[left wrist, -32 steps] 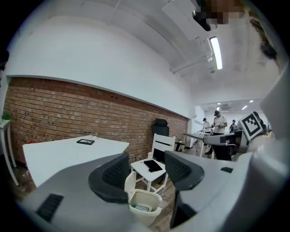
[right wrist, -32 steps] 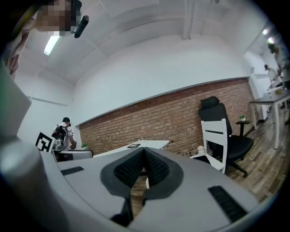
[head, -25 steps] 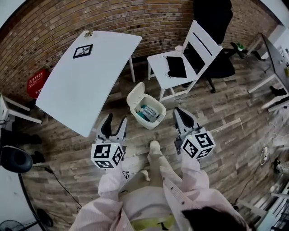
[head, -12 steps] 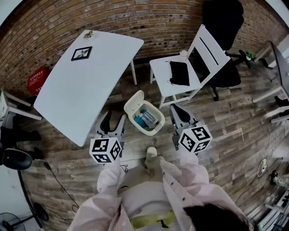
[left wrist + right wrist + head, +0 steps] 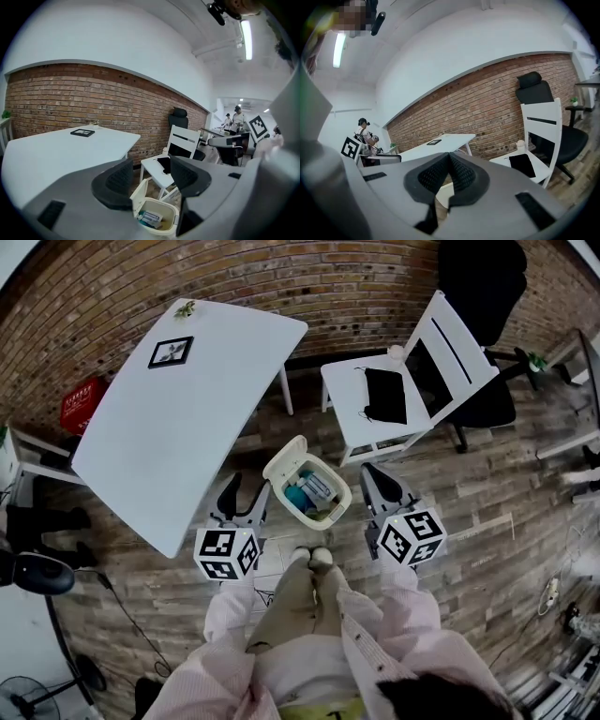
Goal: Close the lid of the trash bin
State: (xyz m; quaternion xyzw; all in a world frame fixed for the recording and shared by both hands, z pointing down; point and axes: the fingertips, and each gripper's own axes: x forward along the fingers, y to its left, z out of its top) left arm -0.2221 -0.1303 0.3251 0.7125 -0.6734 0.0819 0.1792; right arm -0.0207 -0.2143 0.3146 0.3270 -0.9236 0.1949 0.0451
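The cream trash bin (image 5: 323, 509) stands on the wooden floor with its lid (image 5: 284, 458) tipped up at the far left side, and packets show inside. My left gripper (image 5: 246, 491) hangs just left of the bin, open and holding nothing. In the left gripper view the bin (image 5: 165, 210) and its raised lid (image 5: 140, 191) sit low between the spread jaws of the left gripper (image 5: 151, 178). My right gripper (image 5: 372, 474) is just right of the bin, with its pads together. In the right gripper view the right gripper (image 5: 449, 174) hides most of the bin.
A white table (image 5: 178, 418) with a small picture frame (image 5: 172, 352) stands at the left. A white chair (image 5: 398, 390) carrying a black cloth (image 5: 384, 395) is right behind the bin, with a black office chair (image 5: 487, 296) beyond it. The person's feet (image 5: 311, 559) are close in front of the bin.
Both grippers have come forward and down, so the bin now lies between them. The left jaws stay spread and the right jaws stay together.
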